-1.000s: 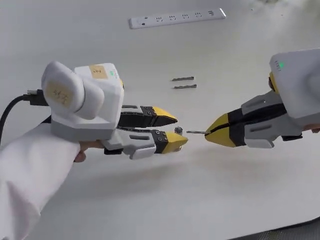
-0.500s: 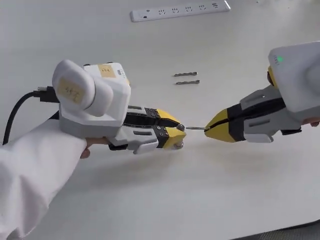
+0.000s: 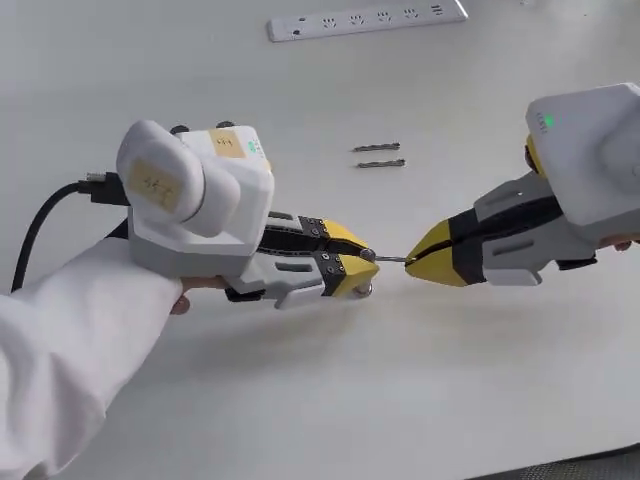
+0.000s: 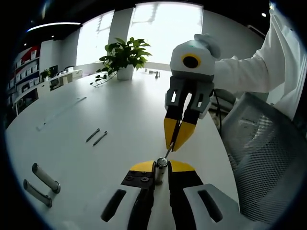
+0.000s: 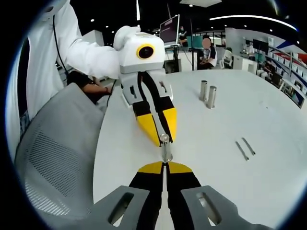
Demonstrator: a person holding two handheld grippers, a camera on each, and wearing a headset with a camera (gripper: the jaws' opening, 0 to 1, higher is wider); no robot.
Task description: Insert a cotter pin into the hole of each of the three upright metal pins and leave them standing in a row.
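White worktop [image 3: 300,400] carries all items. Left gripper [image 3: 362,268]: jaws pressed onto one upright metal pin [image 3: 367,257], its head just clear of the yellow tips. Right gripper [image 3: 410,263]: jaws pinched on a cotter pin [image 3: 390,260], whose free end touches the metal pin's head; entry into the hole cannot be confirmed. A pot [image 4: 125,73] at the far edge holds a leafy plant [image 4: 125,50]. A power strip [image 3: 365,18] lies beyond the grippers. Two more metal pins [image 5: 203,90] stand side by side, well apart from the grippers. Two loose cotter pins [image 3: 377,148] lie parallel, between the grippers and the power strip.
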